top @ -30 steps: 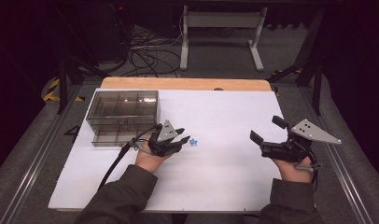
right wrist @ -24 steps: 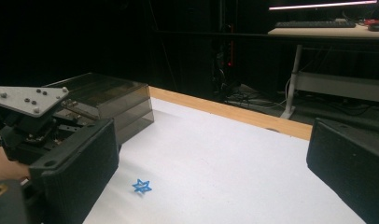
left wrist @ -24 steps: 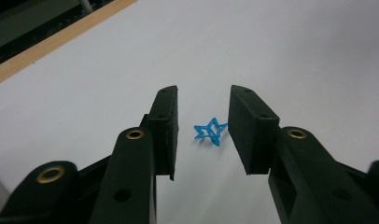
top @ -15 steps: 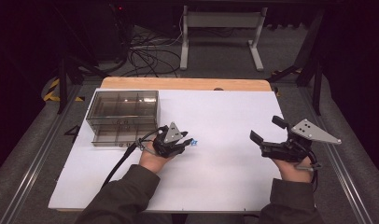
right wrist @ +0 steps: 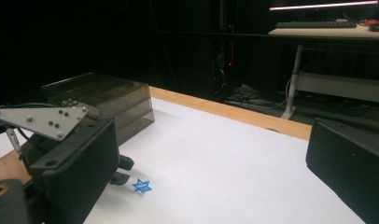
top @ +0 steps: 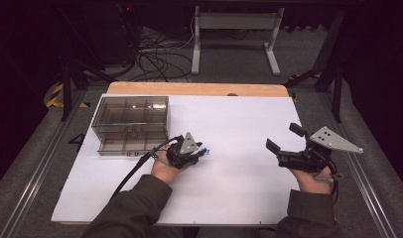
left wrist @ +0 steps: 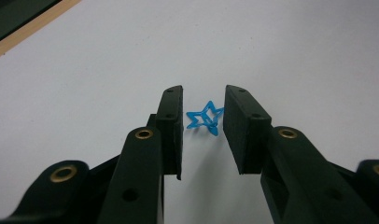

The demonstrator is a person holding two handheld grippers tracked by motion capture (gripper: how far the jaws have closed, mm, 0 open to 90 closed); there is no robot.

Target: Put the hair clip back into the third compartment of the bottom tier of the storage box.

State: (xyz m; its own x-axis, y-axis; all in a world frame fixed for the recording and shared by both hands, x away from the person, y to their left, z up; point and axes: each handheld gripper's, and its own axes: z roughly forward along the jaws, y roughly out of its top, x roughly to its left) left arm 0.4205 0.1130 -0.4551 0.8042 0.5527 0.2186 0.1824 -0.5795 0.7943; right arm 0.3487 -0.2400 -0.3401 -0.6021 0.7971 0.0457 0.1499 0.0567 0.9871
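Left tongs point(left wrist: 204, 133) gape narrowly around the blue star point(left wrist: 205, 117), seemingly untouched; right tongs point(top: 285, 140) wide, open table around.

White surface point(top: 239, 129) with wooden far edge, smoky clear compartment box point(top: 131, 124) at left, small blue star point(left wrist: 205, 117) lying near the middle

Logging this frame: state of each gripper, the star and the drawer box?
left gripper: open, jaws either side of the star, not touching it
right gripper: open wide, holding nothing, off to the side
blue star: on the table, not gripped
smoky drawer box: drawers shut
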